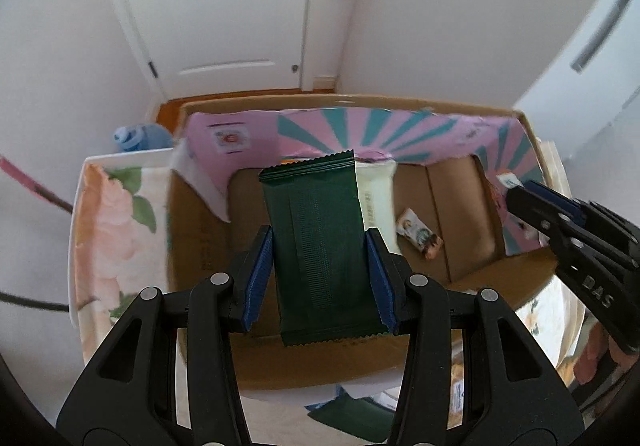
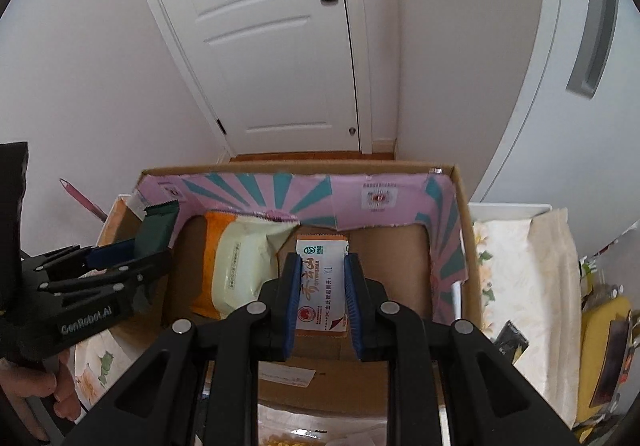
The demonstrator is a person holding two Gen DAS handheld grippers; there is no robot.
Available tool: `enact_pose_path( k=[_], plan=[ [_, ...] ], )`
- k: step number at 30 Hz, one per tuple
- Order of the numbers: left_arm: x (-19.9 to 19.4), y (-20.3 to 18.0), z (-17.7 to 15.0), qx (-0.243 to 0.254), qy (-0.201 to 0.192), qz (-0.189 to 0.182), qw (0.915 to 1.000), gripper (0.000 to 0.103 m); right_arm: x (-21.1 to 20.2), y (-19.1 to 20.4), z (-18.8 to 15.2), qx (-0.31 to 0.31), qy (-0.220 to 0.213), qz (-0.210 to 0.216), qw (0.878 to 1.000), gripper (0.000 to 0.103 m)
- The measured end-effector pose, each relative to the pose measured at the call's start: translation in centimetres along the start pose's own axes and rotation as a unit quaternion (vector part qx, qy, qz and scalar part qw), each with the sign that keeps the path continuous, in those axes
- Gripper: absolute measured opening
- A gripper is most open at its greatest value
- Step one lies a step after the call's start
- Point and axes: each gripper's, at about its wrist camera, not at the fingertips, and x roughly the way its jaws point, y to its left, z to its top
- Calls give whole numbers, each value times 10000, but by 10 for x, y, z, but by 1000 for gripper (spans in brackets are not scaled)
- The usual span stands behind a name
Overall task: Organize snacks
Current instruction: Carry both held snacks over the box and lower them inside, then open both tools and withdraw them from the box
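Left wrist view: the left gripper (image 1: 320, 266) pinches a dark green packet (image 1: 318, 242) by its long edges, both blue pads pressed against it, and holds it above the open cardboard box (image 1: 360, 362). The box is lined along its far and side walls with pink and teal paper (image 1: 352, 126). On the box floor a cream packet (image 1: 376, 194) lies partly behind the green one, and a small printed wrapper (image 1: 420, 234) lies apart from it towards the right. The right gripper (image 1: 516, 190) enters from the right edge over the box's right wall; what it carries shows only as a white corner here. Another green packet (image 1: 348, 410) lies outside the box on the near side. Right wrist view: the right gripper (image 2: 322, 294) pinches a white and orange sachet (image 2: 322, 286) between its pads, over the middle of the box (image 2: 468, 230). A larger cream and orange bag (image 2: 236, 266) rests on the box floor just left of it. The left gripper (image 2: 132, 246) is visible at the left with the green packet (image 2: 156, 230) over the box's left part. Judgement: the step in hand is carrying two snacks into the box, both still gripped and unreleased. The next move calls for lowering each to a bare stretch of the floor, clear of the items already lying there, then parting the fingers.
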Motion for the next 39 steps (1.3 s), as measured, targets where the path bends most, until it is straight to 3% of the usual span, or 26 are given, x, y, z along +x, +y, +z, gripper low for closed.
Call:
enact_pose_path(
  k=[5,7,8,9,20,32,33,34,35,36,39],
  plan=[
    [4,-25,1,444,16,-13,9990,45,7,-7,-2,162,129,35,9998,20],
    [4,-30,0,559,-24,34,9984,72,8,-8,-3,200,161,38,9997,20],
    [3,-32,-2,598,-71,115,9981,96,8,-8,-2,206,165,33,9996,20],
    [1,-34,-2,618,-140,151,9979,102,8,-9,-2,212,168,32,9996,20],
    [-23,-21,-13,521,-304,325,9976,102,14,-8,0,171,327,168,9992,20],
    [-33,-13,-25,344,-336,407,9980,102,60,1,14,178,1028,522,9932,20],
    [-34,-12,-25,339,-337,417,9980,102,63,1,15,213,1092,516,9924,30],
    [-33,-12,-26,337,-338,422,9980,102,65,1,15,241,1141,496,9919,57],
    [-34,-12,-26,338,-341,433,9979,102,65,1,16,272,1132,481,9920,74],
    [-34,-12,-27,342,-347,451,9978,102,63,0,16,294,1096,508,9922,97],
    [-37,-12,-28,332,-375,450,9977,102,54,0,17,309,942,644,9930,99]
  ],
)
